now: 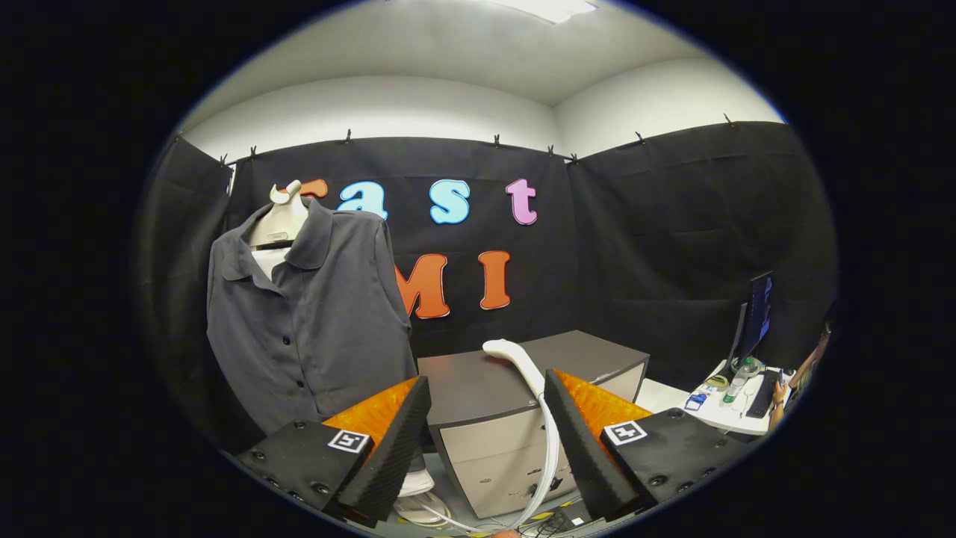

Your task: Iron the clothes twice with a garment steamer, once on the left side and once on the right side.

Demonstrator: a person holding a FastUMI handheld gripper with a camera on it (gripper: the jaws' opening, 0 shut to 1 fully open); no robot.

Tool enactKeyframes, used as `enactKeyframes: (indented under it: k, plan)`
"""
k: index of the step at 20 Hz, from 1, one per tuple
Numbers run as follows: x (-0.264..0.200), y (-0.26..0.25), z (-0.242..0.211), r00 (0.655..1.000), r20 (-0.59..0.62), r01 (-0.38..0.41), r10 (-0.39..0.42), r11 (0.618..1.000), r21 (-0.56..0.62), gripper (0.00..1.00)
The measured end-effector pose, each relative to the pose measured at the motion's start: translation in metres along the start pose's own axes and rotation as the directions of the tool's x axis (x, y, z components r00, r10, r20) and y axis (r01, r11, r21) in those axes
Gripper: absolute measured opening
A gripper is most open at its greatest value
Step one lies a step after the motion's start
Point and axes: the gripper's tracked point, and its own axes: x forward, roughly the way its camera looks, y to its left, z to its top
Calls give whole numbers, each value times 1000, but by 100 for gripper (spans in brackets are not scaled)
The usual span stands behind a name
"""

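A dark grey collared shirt (pixel 310 314) hangs buttoned on a pale hanger form (pixel 280 220), up and to the left beyond my left finger. The white steamer head (pixel 515 359) lies on top of a grey cabinet (pixel 478 388), just ahead of the fingers and close to the right one. Its white hose (pixel 550 456) drops down the cabinet front toward the floor. My gripper (pixel 487 400) stands open, fingers wide apart with nothing between them, the cabinet seen through the gap.
A white steamer base (pixel 414 497) sits on the floor below the shirt, with cables around it. To the right stands a white desk (pixel 736 407) with a monitor (pixel 756 314), a bottle and a keyboard; a person's hand (pixel 780 392) rests there.
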Motion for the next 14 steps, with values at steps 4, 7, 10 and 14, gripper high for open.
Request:
enactKeyframes:
  k: [4,7,10,14]
  plan:
    - [41,-15,-10,997,-77,-13,10,999,-32,98]
    - [76,-23,-14,992,-123,-22,15,998,-56,98]
    - [118,-25,-19,986,-162,-58,49,997,-54,98]
    - [184,-43,-31,972,-227,-70,56,996,-55,99]
